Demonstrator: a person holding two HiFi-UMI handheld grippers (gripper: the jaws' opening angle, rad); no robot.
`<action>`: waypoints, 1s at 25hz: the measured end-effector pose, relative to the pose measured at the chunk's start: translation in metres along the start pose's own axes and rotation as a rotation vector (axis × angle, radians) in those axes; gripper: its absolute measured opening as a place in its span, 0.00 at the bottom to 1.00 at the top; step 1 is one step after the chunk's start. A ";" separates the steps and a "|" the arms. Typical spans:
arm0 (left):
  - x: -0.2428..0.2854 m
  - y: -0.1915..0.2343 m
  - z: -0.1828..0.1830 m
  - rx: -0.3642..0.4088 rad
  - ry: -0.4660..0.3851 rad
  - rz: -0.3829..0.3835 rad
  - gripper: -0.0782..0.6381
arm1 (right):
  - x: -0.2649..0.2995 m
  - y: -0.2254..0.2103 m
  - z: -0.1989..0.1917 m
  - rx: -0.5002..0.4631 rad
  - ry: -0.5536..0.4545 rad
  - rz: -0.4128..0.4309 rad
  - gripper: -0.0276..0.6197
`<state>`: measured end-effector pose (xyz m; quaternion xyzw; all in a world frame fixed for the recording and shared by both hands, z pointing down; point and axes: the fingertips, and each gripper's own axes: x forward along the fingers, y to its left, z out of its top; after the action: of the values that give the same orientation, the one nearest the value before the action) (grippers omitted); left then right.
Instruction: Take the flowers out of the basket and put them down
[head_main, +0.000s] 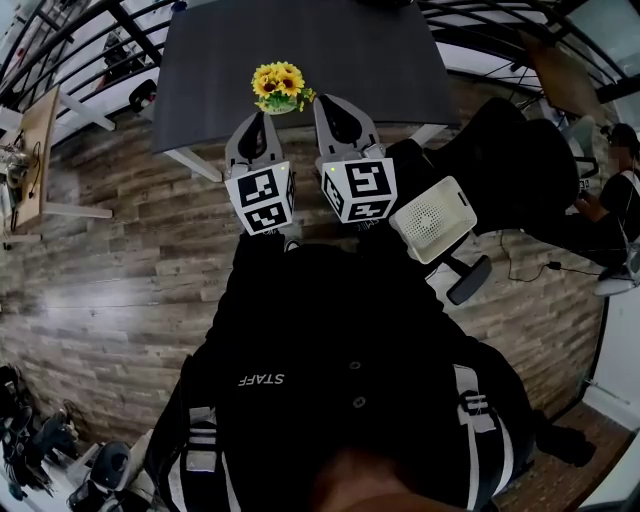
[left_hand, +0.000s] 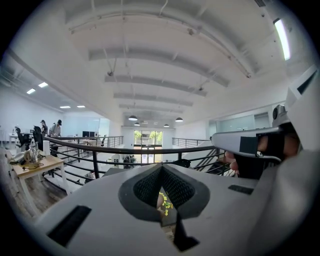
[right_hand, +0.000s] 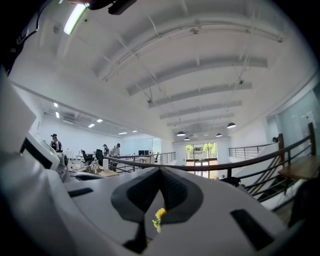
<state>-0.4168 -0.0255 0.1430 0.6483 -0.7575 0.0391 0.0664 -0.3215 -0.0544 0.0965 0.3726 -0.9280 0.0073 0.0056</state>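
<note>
While left gripper (head_main: 262, 116) and right gripper (head_main: 327, 102) jaws meet, flowers (head_main: 278, 83) stand upright in basket (head_main: 281, 105)

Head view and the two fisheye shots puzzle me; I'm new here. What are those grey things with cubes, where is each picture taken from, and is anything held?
A person holds a left tool and a right tool; the cubes belong to them. The head view looks down from the person's head. Each other picture comes from a camera riding on one tool, looking along its jaws. On the dark table stand sunflowers in a basket. Both tools are shut and hold nothing.
</note>
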 end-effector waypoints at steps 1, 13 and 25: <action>0.000 0.002 0.000 -0.004 -0.002 0.007 0.11 | 0.000 -0.002 -0.001 0.002 -0.001 -0.004 0.06; 0.002 0.011 0.002 -0.016 -0.002 0.033 0.11 | 0.006 -0.005 0.003 -0.007 -0.009 -0.015 0.06; 0.009 0.028 -0.004 -0.027 0.008 0.055 0.11 | 0.019 -0.003 -0.002 0.000 0.006 -0.009 0.06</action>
<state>-0.4453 -0.0294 0.1487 0.6260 -0.7753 0.0333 0.0767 -0.3332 -0.0701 0.0984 0.3768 -0.9262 0.0082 0.0083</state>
